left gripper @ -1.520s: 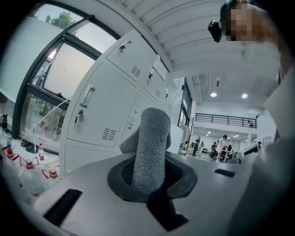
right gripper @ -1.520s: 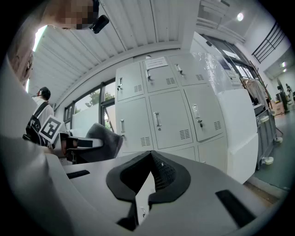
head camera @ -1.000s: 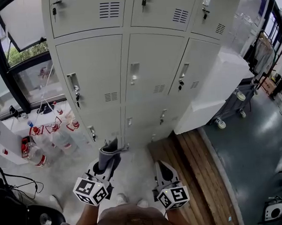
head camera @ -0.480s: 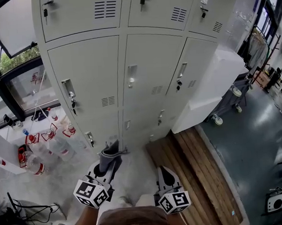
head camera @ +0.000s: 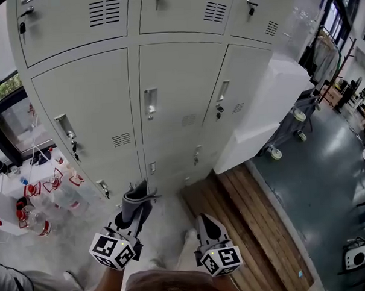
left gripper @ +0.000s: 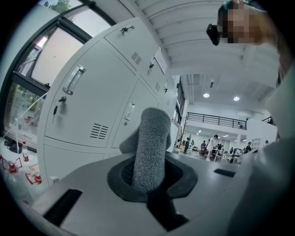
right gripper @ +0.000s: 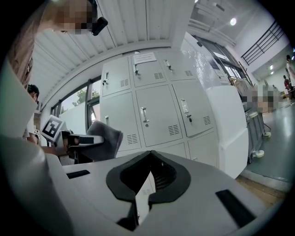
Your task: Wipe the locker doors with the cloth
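Note:
A bank of pale grey lockers (head camera: 168,88) stands ahead, doors closed, with handles and vents. My left gripper (head camera: 135,204) is shut on a folded grey cloth (head camera: 136,198), low in the head view and short of the bottom row of doors. In the left gripper view the cloth (left gripper: 150,147) stands upright between the jaws with the lockers (left gripper: 97,106) behind it. My right gripper (head camera: 207,228) hangs beside it, jaws shut and holding nothing. The right gripper view shows the lockers (right gripper: 156,110) and the left gripper with the cloth (right gripper: 99,138) at its left.
Several plastic bottles with red caps (head camera: 40,199) stand on the floor to the left of the lockers. A white cabinet (head camera: 266,117) abuts the lockers' right side, with a wheeled cart (head camera: 296,122) behind it. Wooden boards (head camera: 246,223) lie on the floor at the right.
The head view has shifted: the lockers now sit further left and closer, the bottles lower left. Both grippers stay low in the frame, the left still on the cloth.

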Demonstrator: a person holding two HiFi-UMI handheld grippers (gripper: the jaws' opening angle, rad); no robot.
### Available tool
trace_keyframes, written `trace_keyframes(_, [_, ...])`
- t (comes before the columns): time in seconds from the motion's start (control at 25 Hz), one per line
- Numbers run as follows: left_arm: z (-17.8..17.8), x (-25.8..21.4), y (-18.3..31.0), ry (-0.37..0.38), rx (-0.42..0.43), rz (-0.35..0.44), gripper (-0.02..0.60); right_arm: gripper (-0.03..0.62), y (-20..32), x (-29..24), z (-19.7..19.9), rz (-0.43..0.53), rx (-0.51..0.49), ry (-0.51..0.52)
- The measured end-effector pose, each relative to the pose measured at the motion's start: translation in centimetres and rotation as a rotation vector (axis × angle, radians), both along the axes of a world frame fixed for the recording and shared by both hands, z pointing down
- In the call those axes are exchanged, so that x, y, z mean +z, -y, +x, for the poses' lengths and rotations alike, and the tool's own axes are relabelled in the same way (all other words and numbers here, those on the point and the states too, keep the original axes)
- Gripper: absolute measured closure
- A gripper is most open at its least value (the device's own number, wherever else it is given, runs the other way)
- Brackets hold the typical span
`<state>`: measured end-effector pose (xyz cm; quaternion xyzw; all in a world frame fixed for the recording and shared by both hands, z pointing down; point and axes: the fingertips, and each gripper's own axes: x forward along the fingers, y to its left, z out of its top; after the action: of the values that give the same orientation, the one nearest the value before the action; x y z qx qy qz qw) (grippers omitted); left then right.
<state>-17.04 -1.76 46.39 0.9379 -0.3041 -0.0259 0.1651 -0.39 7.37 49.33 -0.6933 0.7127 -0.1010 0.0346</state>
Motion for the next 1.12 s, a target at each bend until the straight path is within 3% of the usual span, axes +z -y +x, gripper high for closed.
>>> trace_keyframes(0.24, [4.3, -0.7, 3.0, -0.038, -0.036, -0.019, 0.541, 0.595, 4.0, -0.7, 4.7, 0.000, -0.049, -0.011])
trace_keyframes(0.6, [10.9, -2.6, 8.1, -0.033, -0.170, -0.013, 0.541, 0.595, 12.0, -2.4, 11.6, 0.010, -0.226, 0.000])
trace_keyframes(0.88, [13.7, -2.7, 9.1, -0.019, -0.302, -0.008, 0.541, 0.595, 15.8, -2.1, 12.9, -0.002, -0.416, 0.010])
trace_keyframes(1.12, [12.7, -2.3, 8.9, 0.007, -0.383, -0.036, 0.541, 0.595, 17.5, -2.1, 11.7, -0.004, -0.501, 0.023])
